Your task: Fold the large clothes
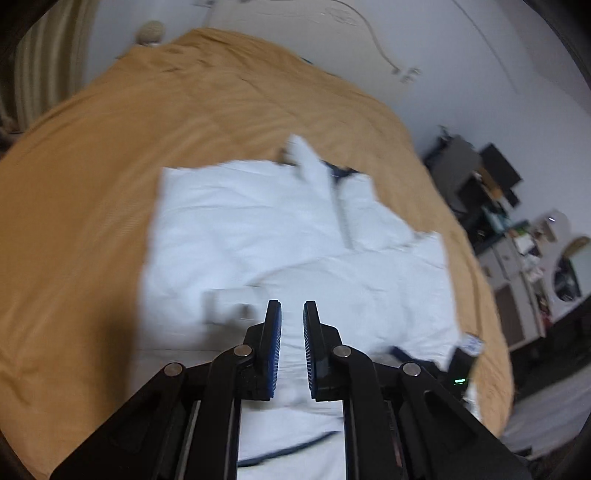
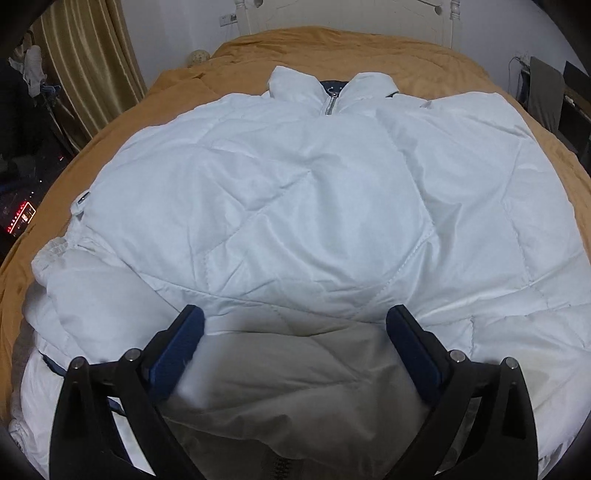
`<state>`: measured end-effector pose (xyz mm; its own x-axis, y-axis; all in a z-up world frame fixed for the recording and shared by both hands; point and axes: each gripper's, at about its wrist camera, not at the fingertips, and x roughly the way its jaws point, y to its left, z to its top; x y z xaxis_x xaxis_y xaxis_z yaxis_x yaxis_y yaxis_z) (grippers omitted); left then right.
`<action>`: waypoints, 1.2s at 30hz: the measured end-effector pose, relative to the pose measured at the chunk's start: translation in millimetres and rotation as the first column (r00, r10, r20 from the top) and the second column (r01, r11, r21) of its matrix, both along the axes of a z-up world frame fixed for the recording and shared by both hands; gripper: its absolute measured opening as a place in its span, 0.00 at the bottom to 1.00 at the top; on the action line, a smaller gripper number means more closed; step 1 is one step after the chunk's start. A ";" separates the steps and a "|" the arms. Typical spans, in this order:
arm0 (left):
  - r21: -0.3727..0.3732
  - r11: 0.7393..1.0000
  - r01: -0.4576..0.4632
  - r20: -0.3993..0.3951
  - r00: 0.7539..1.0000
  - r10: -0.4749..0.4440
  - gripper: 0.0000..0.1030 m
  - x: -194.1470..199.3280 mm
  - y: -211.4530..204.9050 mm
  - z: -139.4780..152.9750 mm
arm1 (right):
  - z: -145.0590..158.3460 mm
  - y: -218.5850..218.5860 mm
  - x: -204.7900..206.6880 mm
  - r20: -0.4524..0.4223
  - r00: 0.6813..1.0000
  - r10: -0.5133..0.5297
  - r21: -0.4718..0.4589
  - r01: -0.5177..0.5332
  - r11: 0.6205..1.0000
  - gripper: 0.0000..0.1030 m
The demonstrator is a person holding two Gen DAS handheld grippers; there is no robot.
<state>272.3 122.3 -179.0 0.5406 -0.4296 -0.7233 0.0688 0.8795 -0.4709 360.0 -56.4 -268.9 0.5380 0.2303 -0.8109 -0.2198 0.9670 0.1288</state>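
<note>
free: orange bedspread (image 1: 92, 192) around jacket | blocked: headboard (image 2: 351, 18) (far end), curtain (image 2: 92, 62) left

White quilted puffer jacket (image 2: 314, 192) lay front-up, spread on mustard bedspread (image 2: 369, 44); collar far, zipper closed, near hem rumpled.

**Blur, cropped edges and buried cloth**

The left wrist view is smeared: the white puffer jacket (image 1: 295, 236) and the cluttered shelves (image 1: 517, 236) show no fine detail. In the right wrist view the jacket's hem runs off the bottom edge, hidden behind the right tool (image 2: 294, 325). The jacket covers much of the mustard bedspread (image 2: 369, 40).
</note>
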 end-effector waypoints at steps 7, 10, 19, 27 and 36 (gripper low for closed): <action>0.072 0.997 0.019 -0.165 0.986 -0.007 0.12 33.9 -41.7 -81.4 | 5.8 -12.5 -14.9 0.014 1.000 0.001 0.012 -0.001 1.000 0.96; 0.000 1.000 -0.007 -0.147 0.989 0.007 0.11 30.7 -31.2 -110.9 | 15.7 -22.9 -23.0 0.022 1.000 0.004 0.015 -0.004 1.000 0.96; 0.009 0.998 -0.057 -0.121 0.991 0.057 0.11 18.8 -31.9 -122.0 | 53.6 -92.4 -38.5 0.069 0.995 -0.072 -0.069 0.076 0.995 0.96; 0.164 0.986 -0.013 -0.076 0.997 0.026 0.13 20.8 -50.4 -120.9 | 21.5 -156.1 -18.8 -0.039 0.984 -0.172 -0.115 0.167 0.979 0.85; 0.197 0.980 -0.004 -0.027 1.000 0.009 0.12 17.2 -52.0 -120.0 | 59.4 -132.7 89.4 -0.053 0.984 -0.173 -0.036 0.171 0.985 0.81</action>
<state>289.4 70.3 -299.0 0.5213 -0.2739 -0.8082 0.0520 0.9555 -0.2903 449.4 -189.1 -209.5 0.5211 0.1122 -0.8461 -0.0435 0.9935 0.1049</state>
